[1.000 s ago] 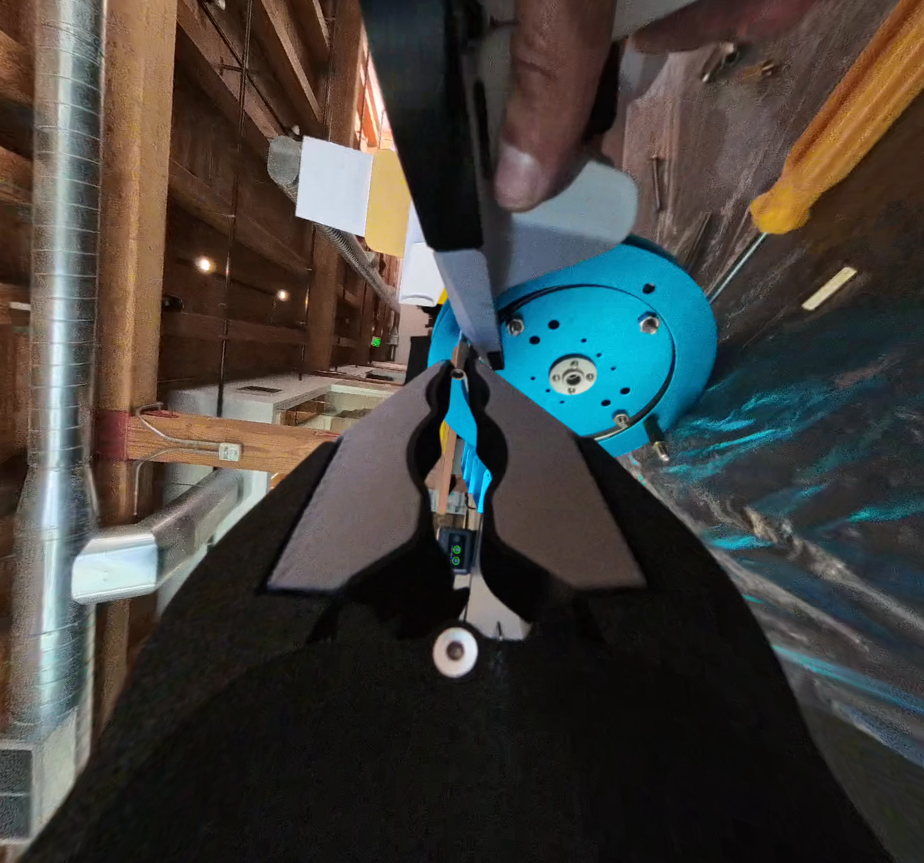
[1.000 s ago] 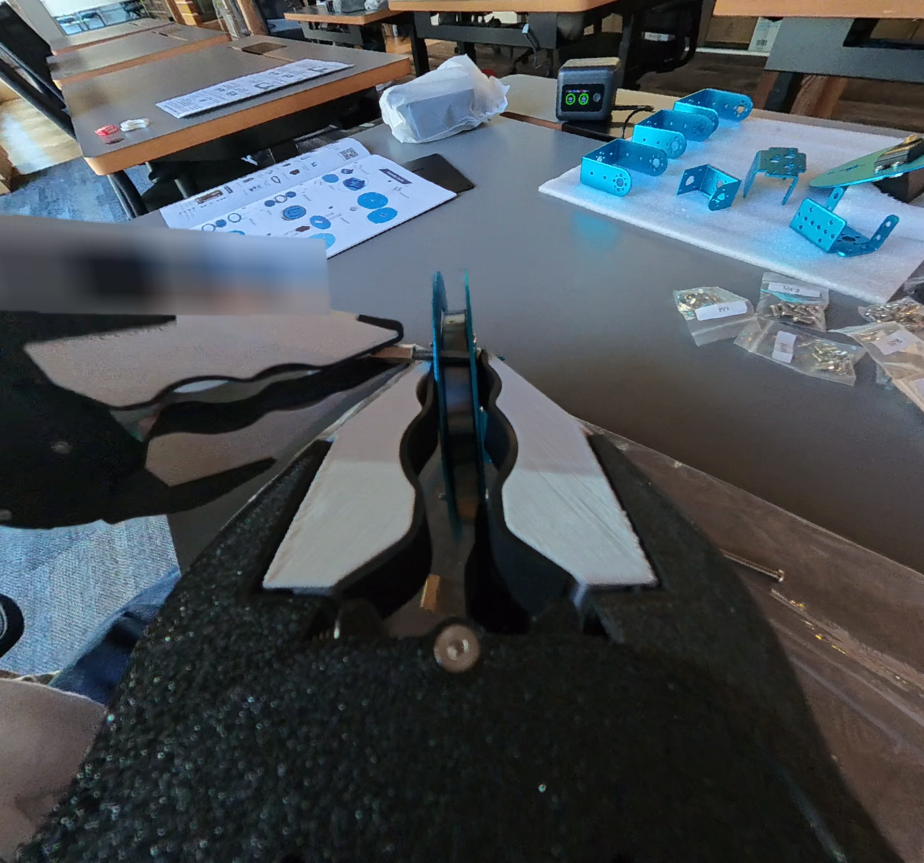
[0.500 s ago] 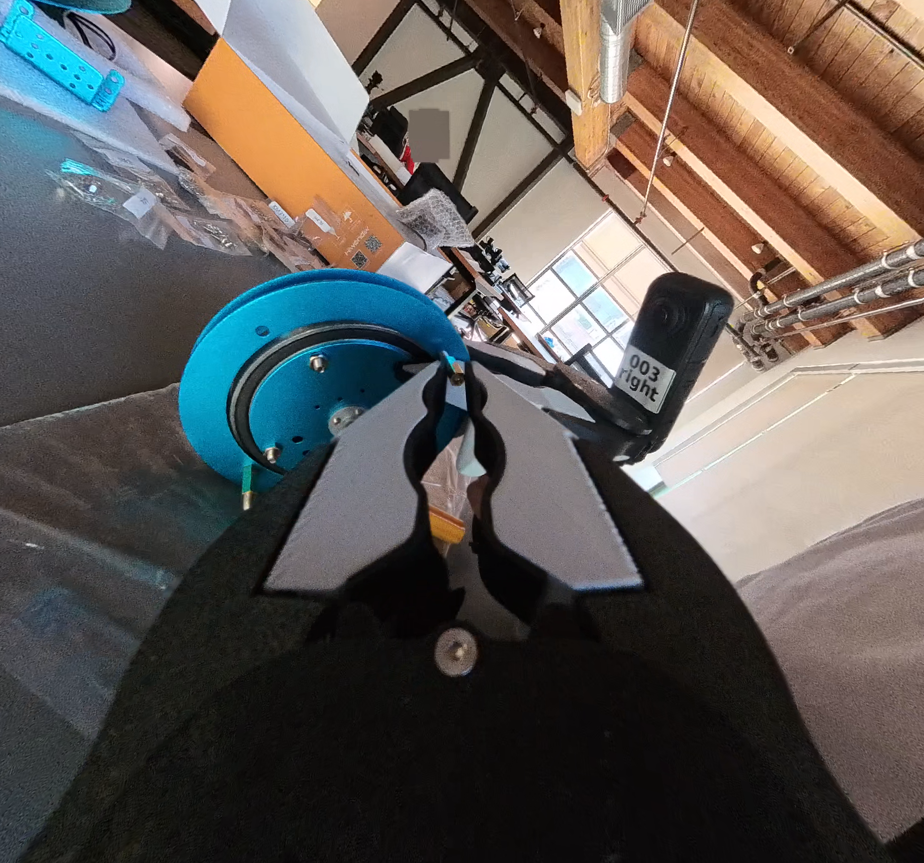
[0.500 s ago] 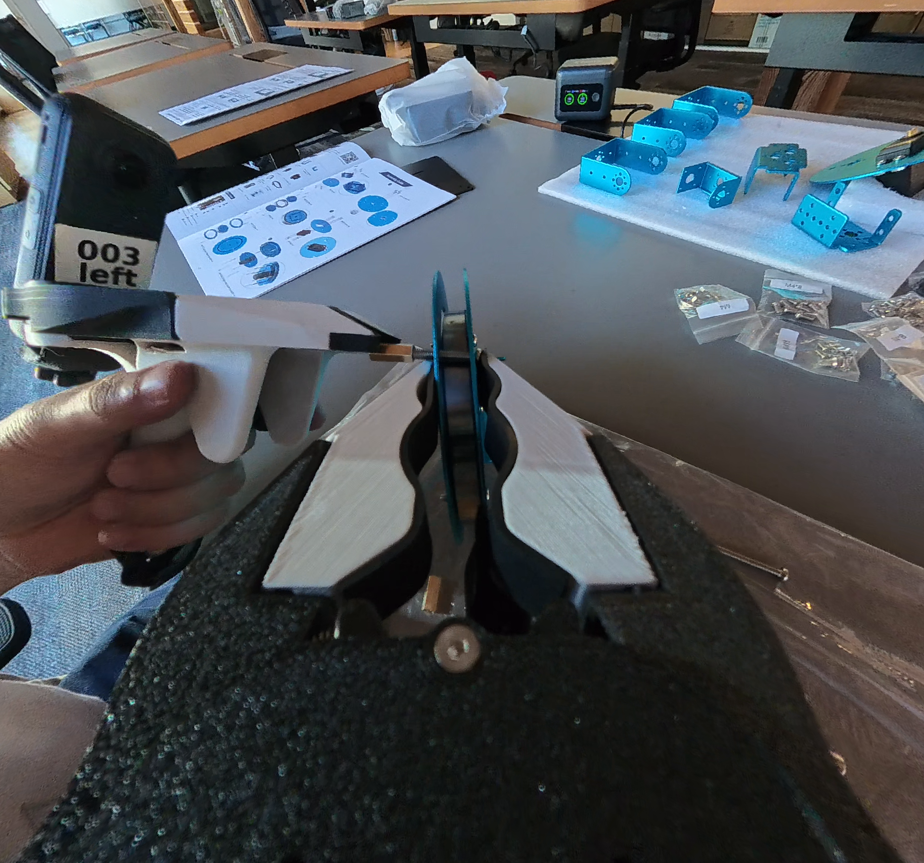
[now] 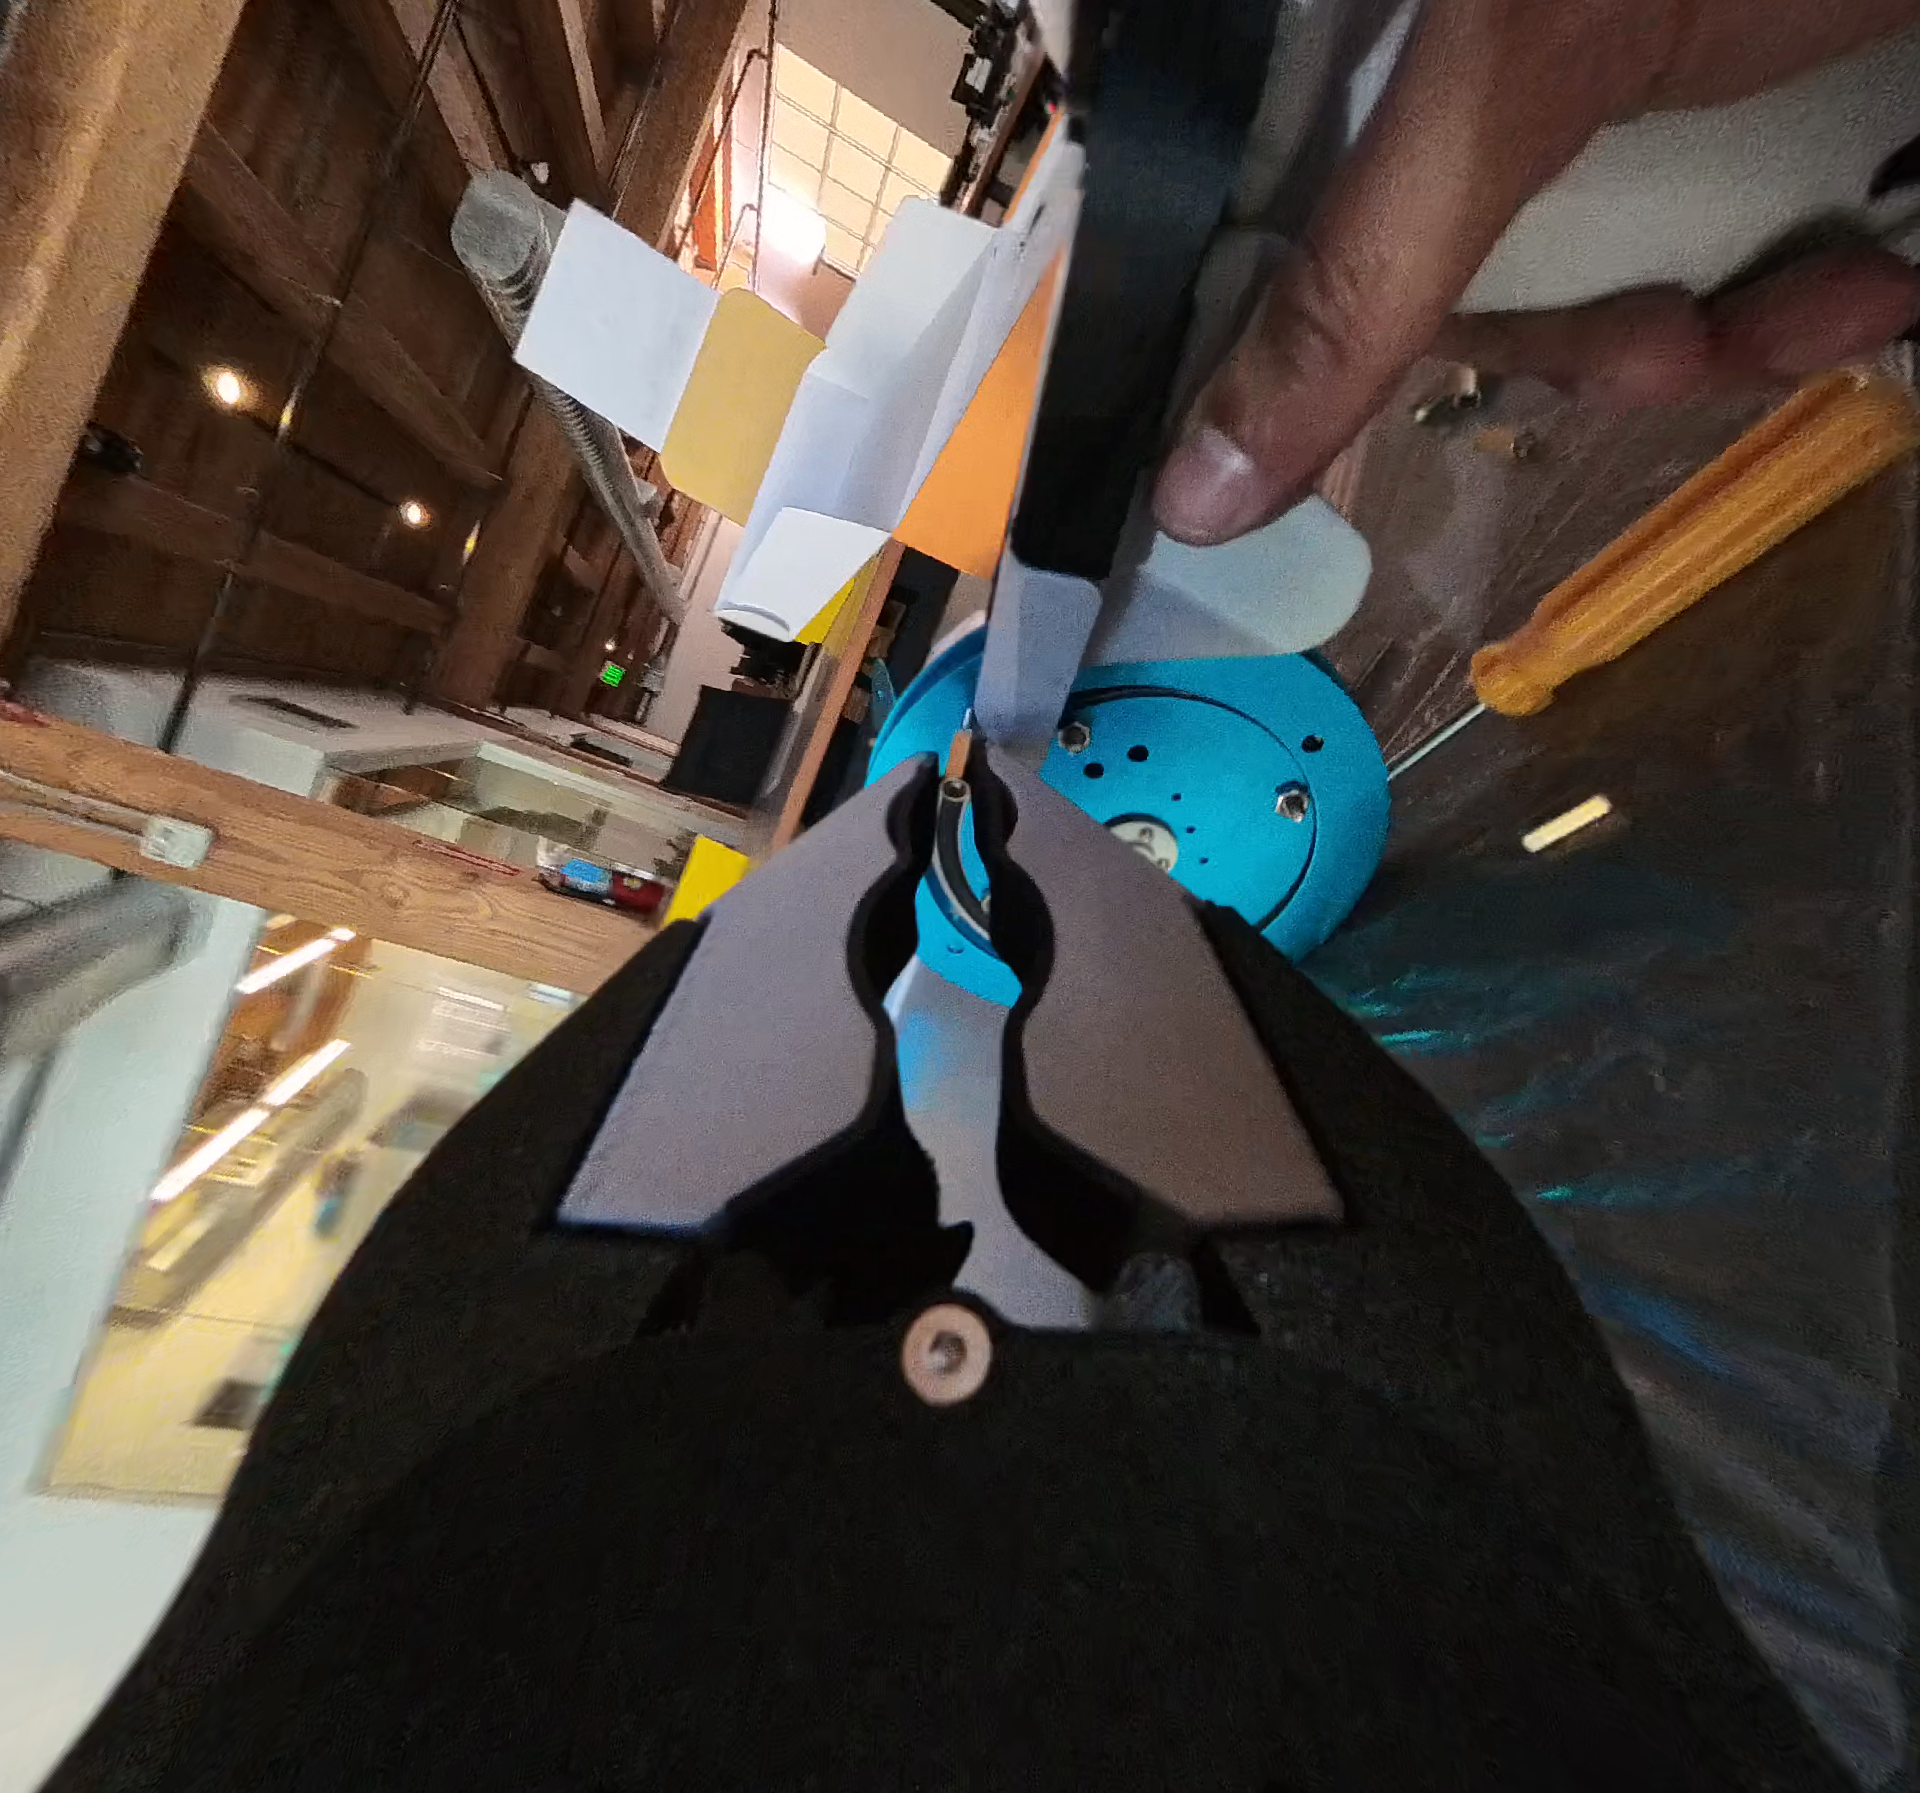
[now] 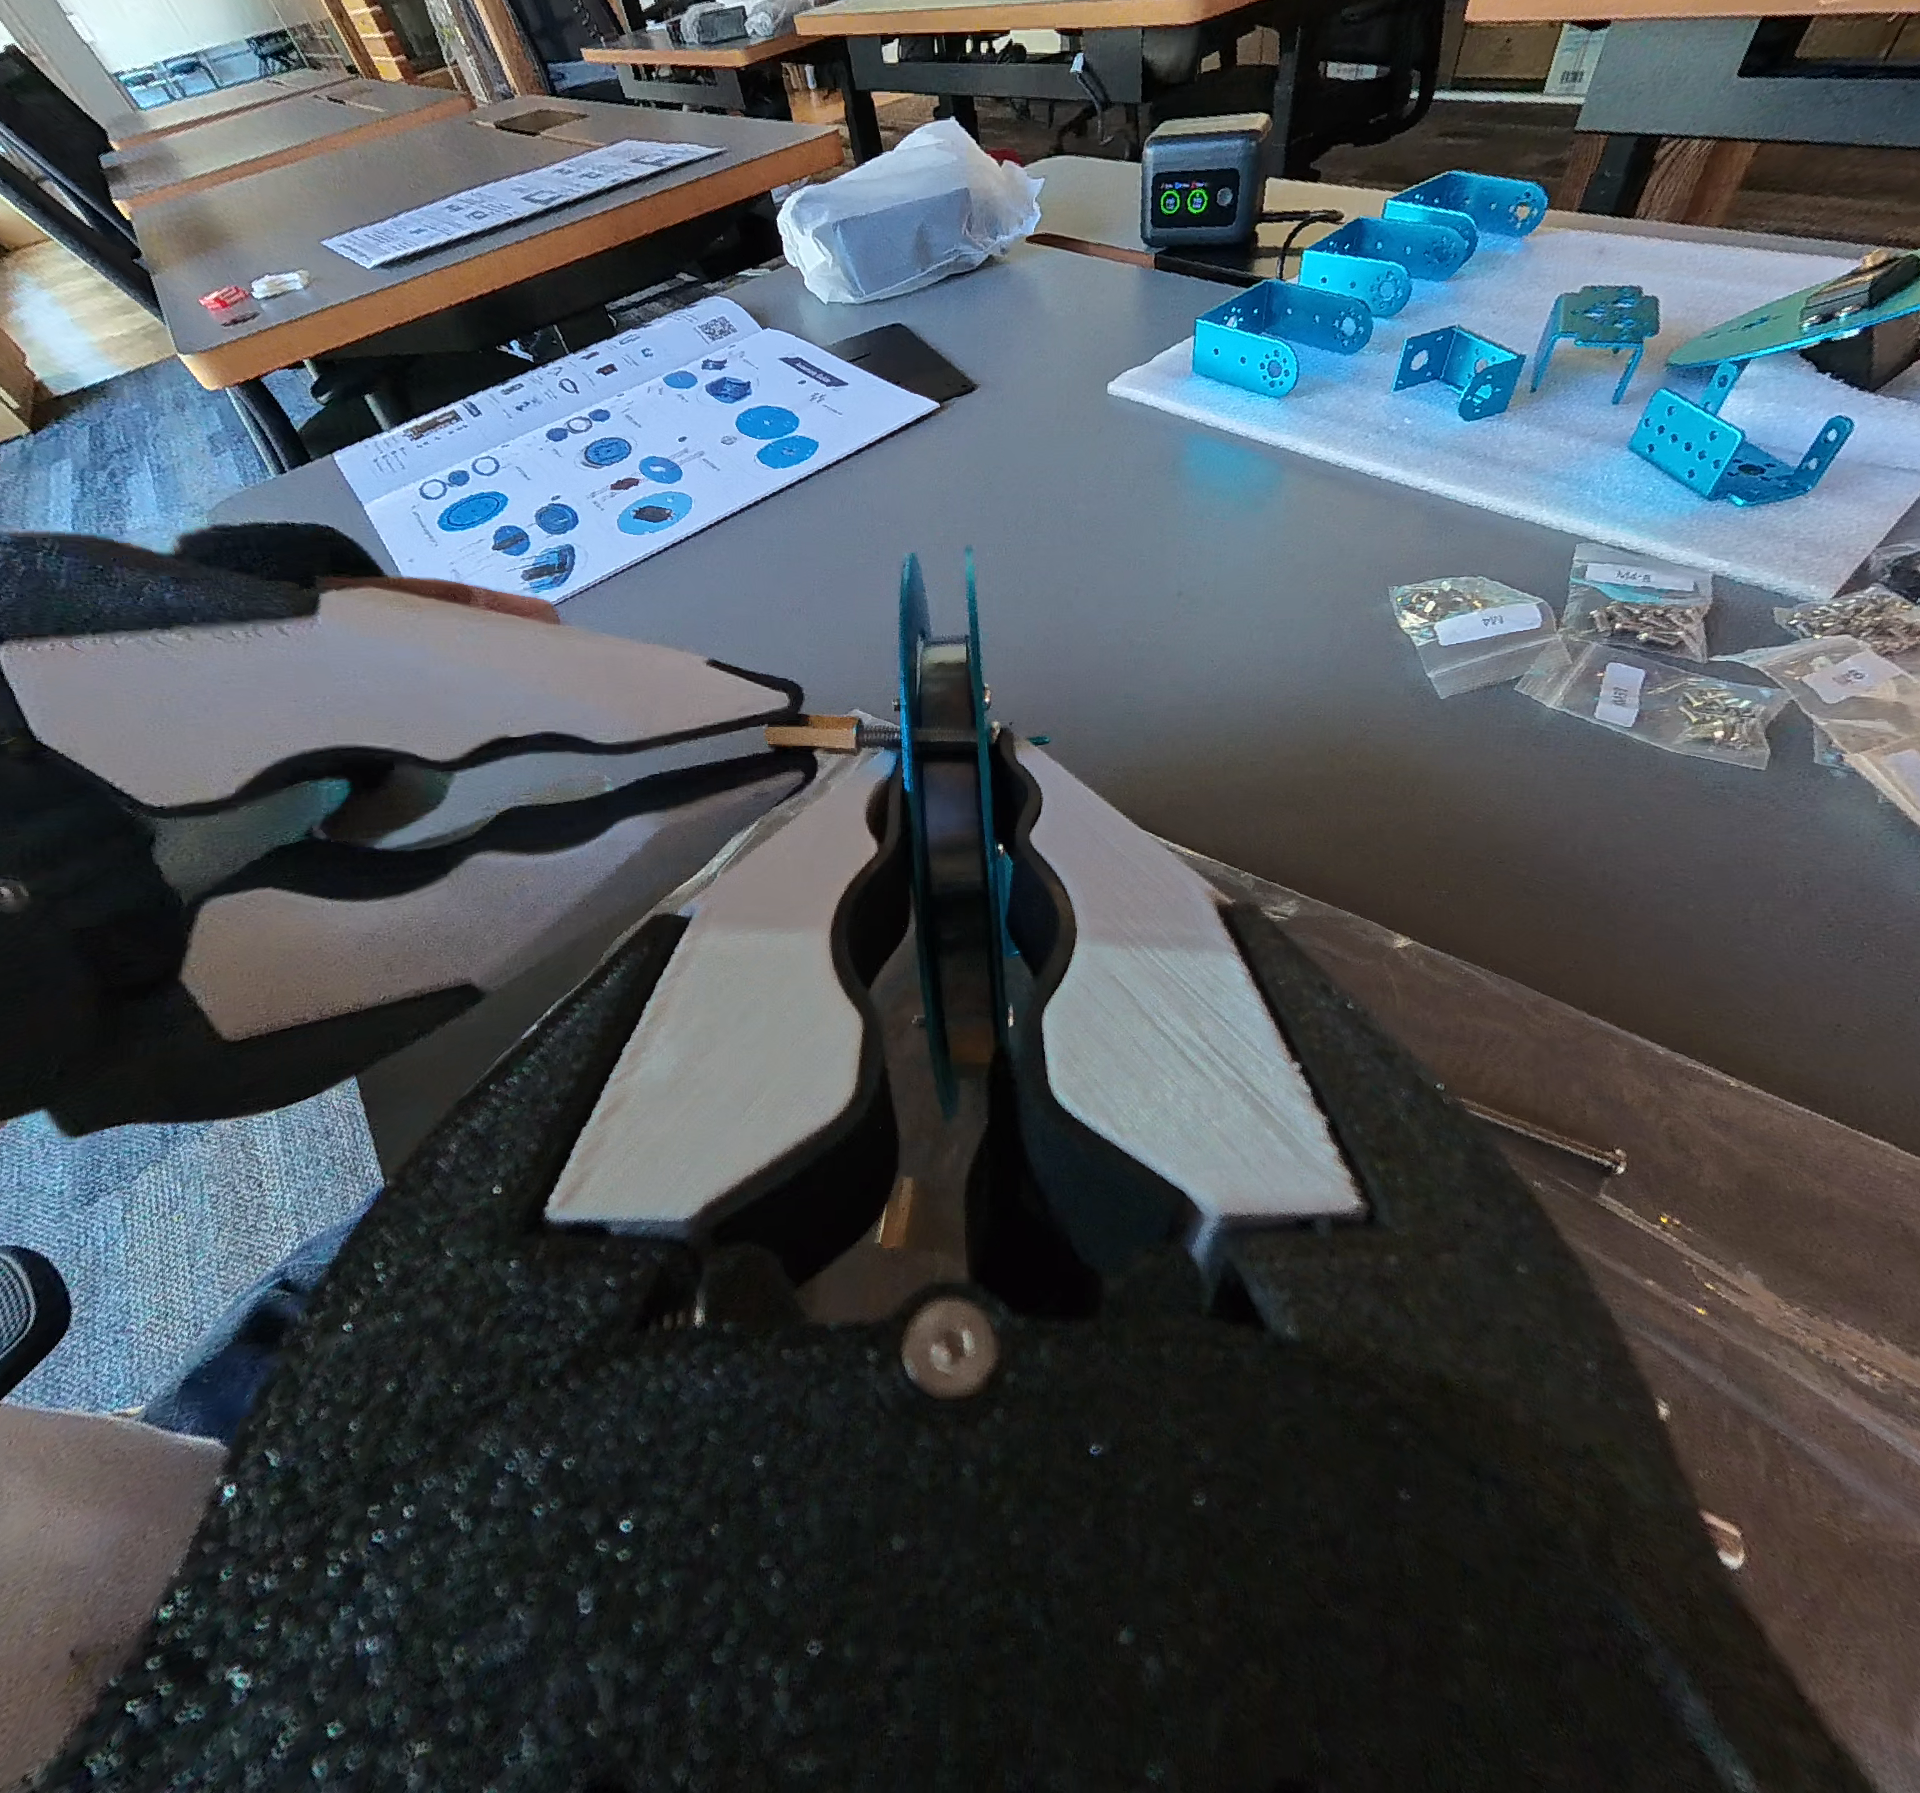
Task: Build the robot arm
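Observation:
My right gripper (image 6: 951, 756) is shut on a blue metal wheel (image 6: 940, 808) with a black tyre, held edge-on and upright above the grey table (image 6: 1247, 704). The wheel's round face shows in the left wrist view (image 5: 1195, 787). My left gripper (image 5: 961, 777) is shut on a small brass standoff (image 5: 959, 754); in the right wrist view the left gripper (image 6: 795, 737) comes in from the left and the standoff (image 6: 810, 735) has its threaded end against the wheel's left face. A person's hand (image 5: 1455, 185) holds the right gripper's handle.
On the table lie an open instruction booklet (image 6: 644, 434), a white foam sheet (image 6: 1558, 455) with several blue brackets, bags of screws (image 6: 1621, 642), a wrapped white bundle (image 6: 904, 216) and a small dark device (image 6: 1195, 190). An orange-handled screwdriver (image 5: 1683, 538) lies on a plastic sheet (image 6: 1662, 1224).
The left gripper has rolled back and forth about its axis with the standoff against the wheel; its view swung from sideways to upright and back. The right gripper and wheel stayed still.

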